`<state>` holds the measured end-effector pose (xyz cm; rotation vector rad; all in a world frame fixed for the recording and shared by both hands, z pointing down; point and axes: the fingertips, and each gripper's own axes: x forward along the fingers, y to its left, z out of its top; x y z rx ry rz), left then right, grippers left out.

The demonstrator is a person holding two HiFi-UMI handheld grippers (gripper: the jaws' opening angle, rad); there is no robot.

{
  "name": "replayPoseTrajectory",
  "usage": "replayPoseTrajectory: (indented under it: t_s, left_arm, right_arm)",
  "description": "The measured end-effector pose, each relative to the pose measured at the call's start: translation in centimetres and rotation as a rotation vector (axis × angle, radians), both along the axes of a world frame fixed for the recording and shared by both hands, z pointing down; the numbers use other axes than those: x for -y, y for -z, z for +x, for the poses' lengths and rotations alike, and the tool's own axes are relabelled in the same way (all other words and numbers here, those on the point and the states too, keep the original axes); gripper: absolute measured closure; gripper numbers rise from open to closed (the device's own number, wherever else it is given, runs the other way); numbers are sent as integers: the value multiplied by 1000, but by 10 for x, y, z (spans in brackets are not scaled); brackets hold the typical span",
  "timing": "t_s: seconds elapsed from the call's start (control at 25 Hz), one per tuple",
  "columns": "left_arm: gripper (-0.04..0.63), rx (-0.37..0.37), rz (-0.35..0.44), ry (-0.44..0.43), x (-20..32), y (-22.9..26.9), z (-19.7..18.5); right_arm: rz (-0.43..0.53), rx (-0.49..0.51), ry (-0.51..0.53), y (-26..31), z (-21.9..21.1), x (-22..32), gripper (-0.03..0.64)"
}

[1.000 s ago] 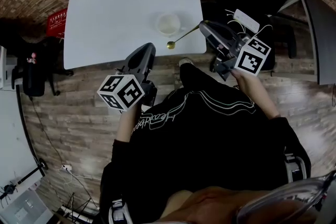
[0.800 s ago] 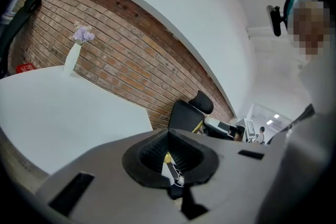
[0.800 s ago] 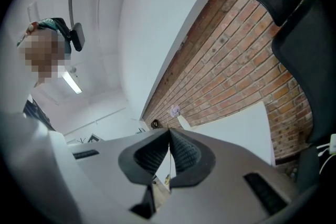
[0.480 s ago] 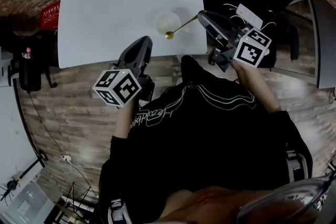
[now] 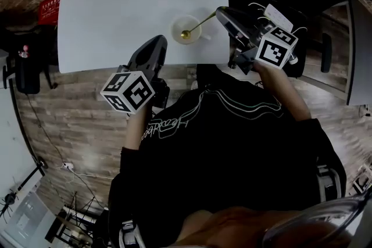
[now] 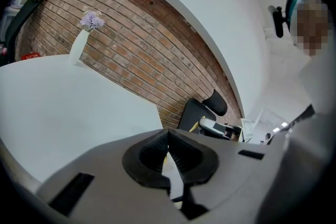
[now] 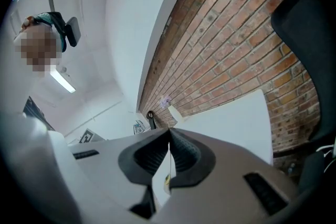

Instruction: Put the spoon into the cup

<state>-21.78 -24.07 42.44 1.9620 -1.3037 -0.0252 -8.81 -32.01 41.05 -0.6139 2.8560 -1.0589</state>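
Right gripper (image 5: 220,13) clamps the spoon (image 5: 201,24) (gold), bowl seemingly inside the cup (image 5: 173,28)

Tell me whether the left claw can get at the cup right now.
Probably yes. The left claw sits shut at the near edge of the table, with only bare tabletop between it and the cup. The spoon, held by the right claw, reaches in from the opposite side.
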Motion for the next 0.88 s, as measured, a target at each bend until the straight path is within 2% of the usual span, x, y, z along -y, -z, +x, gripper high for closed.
replayPoseTrajectory:
  t_s: [0.24,0.56,0.88]
  left_arm:
    - [592,-5,-29,28,7,-16,-6]
    - [592,-9,-75,85,9,-34,-24]
    - [592,-12,-101,106,10,-44,-35]
  right_arm:
    - [-17,-40,31,-26,-11,10,617]
    - [-86,-67,70,-59,-28,17,617]
    - [-101,-111,98,-80,-45,16,617]
